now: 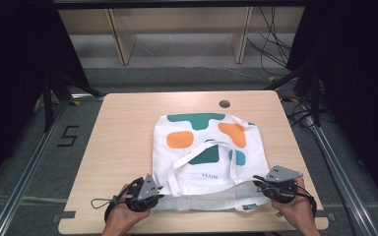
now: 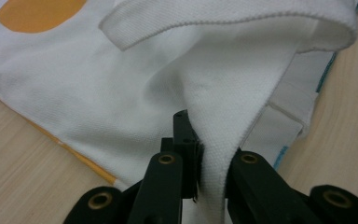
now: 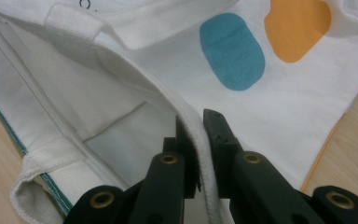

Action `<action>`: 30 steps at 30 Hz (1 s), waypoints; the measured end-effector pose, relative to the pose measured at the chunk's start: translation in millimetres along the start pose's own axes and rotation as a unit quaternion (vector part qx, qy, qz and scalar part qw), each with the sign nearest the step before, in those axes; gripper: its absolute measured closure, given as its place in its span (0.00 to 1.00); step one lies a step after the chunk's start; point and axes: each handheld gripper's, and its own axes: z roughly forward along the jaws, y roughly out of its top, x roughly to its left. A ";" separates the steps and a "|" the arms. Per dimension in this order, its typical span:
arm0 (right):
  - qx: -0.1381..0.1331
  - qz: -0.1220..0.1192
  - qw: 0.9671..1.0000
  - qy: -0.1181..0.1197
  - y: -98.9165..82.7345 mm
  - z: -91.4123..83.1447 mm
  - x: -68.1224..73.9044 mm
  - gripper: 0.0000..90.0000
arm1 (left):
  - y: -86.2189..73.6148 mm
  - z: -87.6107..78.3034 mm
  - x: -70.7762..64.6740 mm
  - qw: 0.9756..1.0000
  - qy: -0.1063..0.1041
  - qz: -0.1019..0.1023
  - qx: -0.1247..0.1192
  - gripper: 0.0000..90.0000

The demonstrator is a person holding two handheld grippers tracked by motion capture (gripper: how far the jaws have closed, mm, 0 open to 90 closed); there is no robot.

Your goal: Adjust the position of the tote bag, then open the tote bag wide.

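My left tool (image 1: 158,189) pinches the near left corner of the white tote bag (image 1: 209,152), my right tool (image 1: 259,184) clamps its open rim at the near right. The bag lies flat mid-tabletop (image 1: 123,128), mouth toward me, between both tools.

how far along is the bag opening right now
Done: both grips are set. The left gripper is shut on the upper layer of the tote bag at its mouth, and the right gripper is shut on the hem of the same edge. In hand: the mouth gapes a little, showing the inner lining. Left, probably: lifting or spreading the rim, since the bag lies nearly flat on the table.
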 end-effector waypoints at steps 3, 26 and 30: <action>-0.004 -0.006 1.000 -0.001 0.3 -0.6 -1.4 0.95 | 0.5 -1.2 0.9 1.000 0.002 -0.002 -0.002 0.94; -0.034 0.003 0.999 -0.001 8.9 -8.0 -3.2 0.97 | 9.0 -17.5 8.5 0.999 0.004 -0.015 -0.042 0.96; -0.051 0.007 0.999 0.000 16.9 -13.6 -5.7 0.97 | 17.9 -27.6 11.6 0.998 0.011 -0.011 -0.059 0.96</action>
